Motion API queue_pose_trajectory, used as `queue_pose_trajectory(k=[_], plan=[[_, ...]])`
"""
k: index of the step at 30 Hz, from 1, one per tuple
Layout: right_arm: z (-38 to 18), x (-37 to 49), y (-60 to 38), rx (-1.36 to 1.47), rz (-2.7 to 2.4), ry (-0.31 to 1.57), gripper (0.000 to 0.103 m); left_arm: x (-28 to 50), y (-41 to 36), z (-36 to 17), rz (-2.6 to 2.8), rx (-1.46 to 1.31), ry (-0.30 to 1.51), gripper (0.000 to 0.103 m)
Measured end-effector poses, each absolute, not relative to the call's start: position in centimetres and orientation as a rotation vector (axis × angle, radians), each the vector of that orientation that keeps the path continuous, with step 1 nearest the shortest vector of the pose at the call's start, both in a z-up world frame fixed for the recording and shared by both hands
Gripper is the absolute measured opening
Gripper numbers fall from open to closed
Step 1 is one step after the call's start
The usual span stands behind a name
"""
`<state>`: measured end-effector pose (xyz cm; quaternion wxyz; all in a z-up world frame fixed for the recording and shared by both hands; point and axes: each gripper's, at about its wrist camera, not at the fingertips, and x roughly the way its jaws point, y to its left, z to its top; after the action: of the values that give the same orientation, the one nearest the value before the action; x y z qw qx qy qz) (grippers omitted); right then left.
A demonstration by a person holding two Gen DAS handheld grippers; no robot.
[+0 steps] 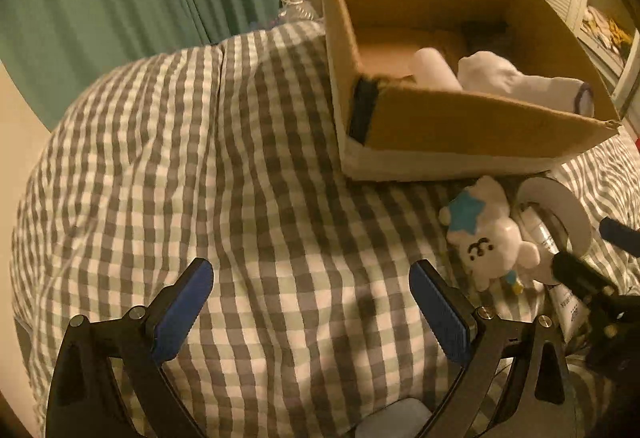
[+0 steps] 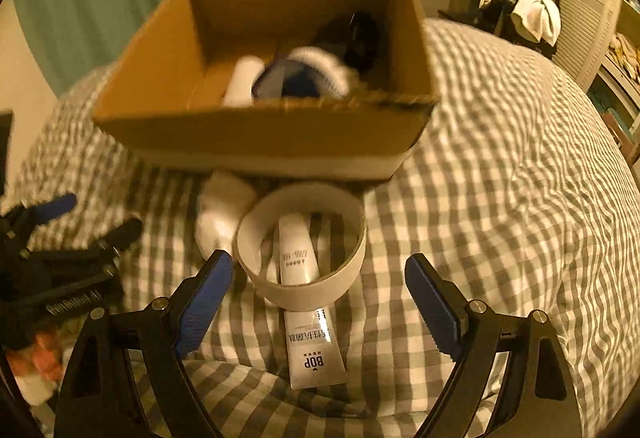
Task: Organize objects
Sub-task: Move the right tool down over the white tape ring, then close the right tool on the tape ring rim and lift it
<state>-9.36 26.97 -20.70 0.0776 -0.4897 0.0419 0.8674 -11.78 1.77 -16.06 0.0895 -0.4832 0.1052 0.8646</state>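
An open cardboard box stands on the checked bedspread and holds white socks, a white roll and a dark object. In front of it lie a white plush toy, a white tape ring and a white BOP tube that runs through the ring. My right gripper is open, its fingers on either side of the ring and tube. My left gripper is open and empty over bare bedspread, left of the plush.
Green curtains hang behind the bed. A plastic bottle stands behind the bed's far edge. A dresser with clothes and shelves stand at the far right. The left gripper shows at the right wrist view's left edge.
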Motion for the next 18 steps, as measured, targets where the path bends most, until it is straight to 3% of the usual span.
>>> queue_pose_trajectory(k=[10, 11, 18], plan=[[-23.6, -11.7, 26.3, -1.595, 2.561, 0.032, 0.084, -11.7, 2.3, -17.1, 2.521, -1.449, 0.323, 0.101], [-23.7, -11.8, 26.2, -1.607, 2.568, 0.032, 0.079, -11.6, 2.5, -17.1, 2.517, -1.445, 0.325, 0.101], [-22.1, -9.9, 27.3, -1.503, 2.608, 0.113, 0.078, -10.9, 4.4, -16.7, 2.46, -1.393, 0.369, 0.101]])
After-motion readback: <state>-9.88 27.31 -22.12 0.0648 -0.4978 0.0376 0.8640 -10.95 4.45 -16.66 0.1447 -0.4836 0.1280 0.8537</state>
